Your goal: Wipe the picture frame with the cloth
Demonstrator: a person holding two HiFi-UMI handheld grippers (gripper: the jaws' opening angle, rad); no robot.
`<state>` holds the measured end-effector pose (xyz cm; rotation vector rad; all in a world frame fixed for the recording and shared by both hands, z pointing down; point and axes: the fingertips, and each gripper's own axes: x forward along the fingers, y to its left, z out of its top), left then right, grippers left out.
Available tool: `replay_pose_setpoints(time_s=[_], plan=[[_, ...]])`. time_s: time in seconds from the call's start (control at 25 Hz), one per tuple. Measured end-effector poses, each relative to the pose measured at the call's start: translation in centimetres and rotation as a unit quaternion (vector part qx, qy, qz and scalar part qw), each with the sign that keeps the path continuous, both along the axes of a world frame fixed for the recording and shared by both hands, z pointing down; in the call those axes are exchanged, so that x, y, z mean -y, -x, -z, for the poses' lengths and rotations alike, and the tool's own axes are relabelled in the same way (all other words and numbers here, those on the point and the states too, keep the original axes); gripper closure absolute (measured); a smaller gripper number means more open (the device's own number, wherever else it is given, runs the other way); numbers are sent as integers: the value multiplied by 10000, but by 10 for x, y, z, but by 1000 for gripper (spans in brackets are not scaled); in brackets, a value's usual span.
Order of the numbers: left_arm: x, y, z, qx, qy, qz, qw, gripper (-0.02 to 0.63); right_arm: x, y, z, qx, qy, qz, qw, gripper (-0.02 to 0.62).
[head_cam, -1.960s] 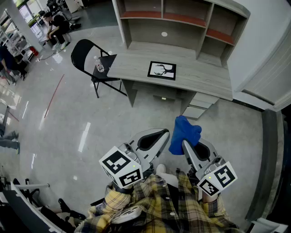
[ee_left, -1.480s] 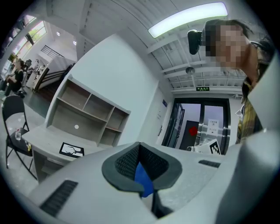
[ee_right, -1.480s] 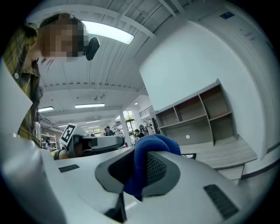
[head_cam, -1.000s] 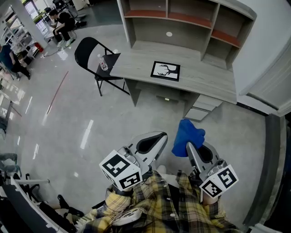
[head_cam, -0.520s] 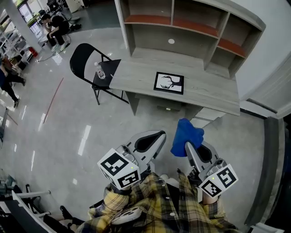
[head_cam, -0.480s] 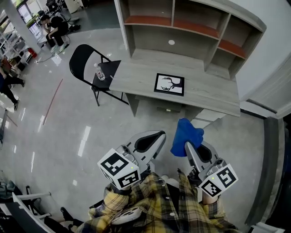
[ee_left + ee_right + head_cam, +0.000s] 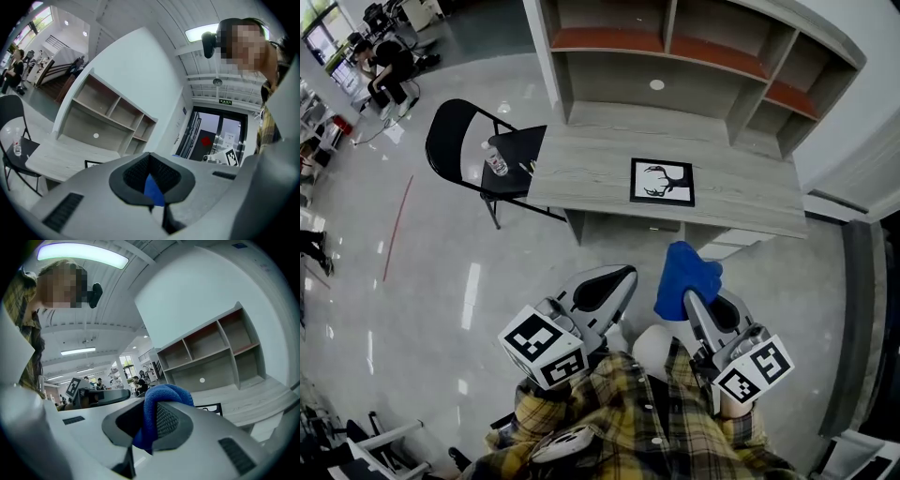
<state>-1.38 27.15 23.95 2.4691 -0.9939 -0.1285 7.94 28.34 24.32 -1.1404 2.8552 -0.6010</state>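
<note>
Head view pretty much says it all: the person isn't at the desk (image 7: pixel 750 192) yet, so I'd call this the approach step. The right gripper (image 7: pixel 696 305) is clamped on the bunched-up blue cloth (image 7: pixel 684 278), which sticks out past its tips. The left gripper (image 7: pixel 614 281) is pinched closed. Its own view shows a blue sliver in the gap between the pads, but I can't tell if it's actually gripping anything, and nothing pokes out of it from above.

The picture frame (image 7: pixel 662 182), black edge with a deer antler print, lies flat on the desk. It's well apart from both tongs, at roughly 11 to 12 o'clock from the right one and 1 o'clock from the left.

If it were me, I'd keep that clamp tight and come in low so the loose end of the cloth lands flat on the glass. I'd also park the left tips on the frame's edge so it doesn't skate around.
</note>
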Motion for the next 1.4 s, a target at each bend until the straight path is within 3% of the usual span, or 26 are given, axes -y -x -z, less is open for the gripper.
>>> replay_pose_setpoints(time_s=[0.4, 1.0, 1.4], plan=[[54, 13, -27, -29, 360, -72, 9993, 601, 60, -14, -24, -148, 339, -459, 9983, 545], [242, -23, -4, 96, 70, 201, 9997, 601, 252, -38, -1, -38, 8, 71, 10000, 545], [315, -35, -7, 130, 128, 476, 9987, 601, 317, -67, -10, -115, 147, 221, 9996, 545]])
